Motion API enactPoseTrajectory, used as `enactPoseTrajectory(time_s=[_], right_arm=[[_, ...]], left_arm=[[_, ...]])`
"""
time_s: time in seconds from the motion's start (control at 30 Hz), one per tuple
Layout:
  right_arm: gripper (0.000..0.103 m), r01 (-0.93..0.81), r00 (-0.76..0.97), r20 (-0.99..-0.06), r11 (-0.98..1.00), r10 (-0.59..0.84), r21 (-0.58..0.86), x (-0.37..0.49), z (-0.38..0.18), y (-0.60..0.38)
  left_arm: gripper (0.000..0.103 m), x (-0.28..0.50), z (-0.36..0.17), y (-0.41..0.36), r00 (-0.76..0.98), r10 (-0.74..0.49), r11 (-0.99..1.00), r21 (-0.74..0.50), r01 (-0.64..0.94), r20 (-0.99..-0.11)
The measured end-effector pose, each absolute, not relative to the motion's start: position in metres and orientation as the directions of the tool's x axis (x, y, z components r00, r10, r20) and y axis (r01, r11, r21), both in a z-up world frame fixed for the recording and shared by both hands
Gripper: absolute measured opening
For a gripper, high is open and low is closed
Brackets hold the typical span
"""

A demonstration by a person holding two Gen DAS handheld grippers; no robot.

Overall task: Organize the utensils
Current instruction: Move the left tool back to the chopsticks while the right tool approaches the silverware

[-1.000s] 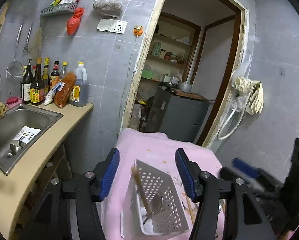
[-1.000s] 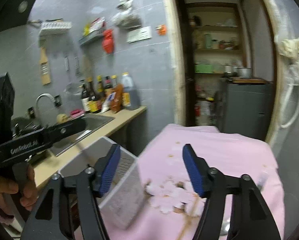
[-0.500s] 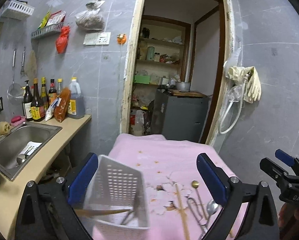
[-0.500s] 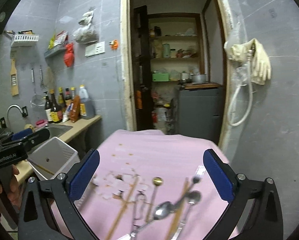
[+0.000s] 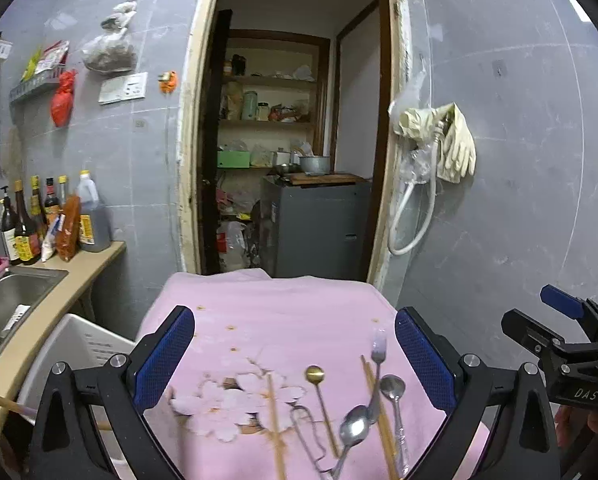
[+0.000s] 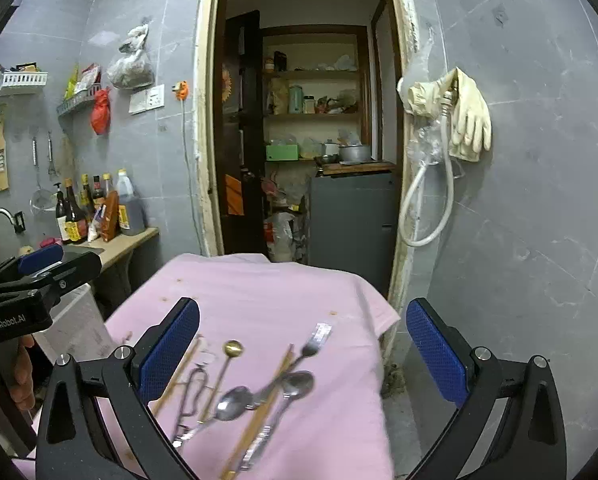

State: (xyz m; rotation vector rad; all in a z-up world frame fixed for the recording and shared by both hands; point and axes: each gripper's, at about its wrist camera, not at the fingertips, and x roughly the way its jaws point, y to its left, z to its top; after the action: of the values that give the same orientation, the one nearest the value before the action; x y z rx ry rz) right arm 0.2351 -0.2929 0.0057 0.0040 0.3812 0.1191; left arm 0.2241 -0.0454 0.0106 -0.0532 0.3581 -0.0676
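Counter: at far left a steel sink (image 5: 9,296) is set into a beige worktop, with a row of sauce bottles (image 5: 39,220) against the tiled wall behind it.
Basket: a white plastic basket (image 5: 75,350) stands just beside the table's left edge, below the worktop; a wooden stick (image 5: 3,402) pokes out of it to the left.
Left gripper: the left gripper (image 5: 295,358) hangs over the near half of the table, its blue pads spread wide with only cloth and cutlery lying below the gap; the jaws have just been opening and nothing is held between them.
Table: a pink cloth (image 5: 283,308) with a blossom print covers it.
Utensils: loose on the cloth near its front. From the left lie a single chopstick (image 5: 275,420), a wire tool (image 5: 309,436), a gold-bowled spoon (image 5: 317,384), a steel spoon (image 5: 353,432), a second chopstick (image 5: 379,412), a fork (image 5: 377,360) and another steel spoon (image 5: 393,392). The fork, steel spoons and second chopstick overlap one another.
Right gripper: the right gripper (image 6: 303,348) is also spread wide above the same cluster, its jaws just opened, nothing between the pads.
Wall: to the right of the open doorway, pale rubber gloves (image 5: 455,144) hang over a white hose (image 5: 413,220).
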Motion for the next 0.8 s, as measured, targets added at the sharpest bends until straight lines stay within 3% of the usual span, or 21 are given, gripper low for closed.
enactPoseTrajectory(time_s=[0.33, 0.6, 0.8], right_arm=[[0.102, -0.13, 0.892, -0.433, 0.991, 0.134, 0.04, 0.274, -0.038, -0.319], [0.102, -0.166, 0.829, -0.528, 0.983, 0.185, 0.083, 0.306, -0.091, -0.319], [0.102, -0.207, 0.771, -0.588, 0.969, 0.245, 0.132, 0.321, -0.132, -0.312]], left_arm=[[0.101, 0.256, -0.03, -0.077, 0.905, -0.028, 1.0, -0.01, 0.026, -0.424], [0.101, 0.287, -0.073, -0.069, 0.854, -0.018, 0.999, -0.051, -0.011, -0.52], [0.085, 0.304, -0.11, -0.059, 0.806, -0.008, 0.996, -0.073, -0.044, -0.592]])
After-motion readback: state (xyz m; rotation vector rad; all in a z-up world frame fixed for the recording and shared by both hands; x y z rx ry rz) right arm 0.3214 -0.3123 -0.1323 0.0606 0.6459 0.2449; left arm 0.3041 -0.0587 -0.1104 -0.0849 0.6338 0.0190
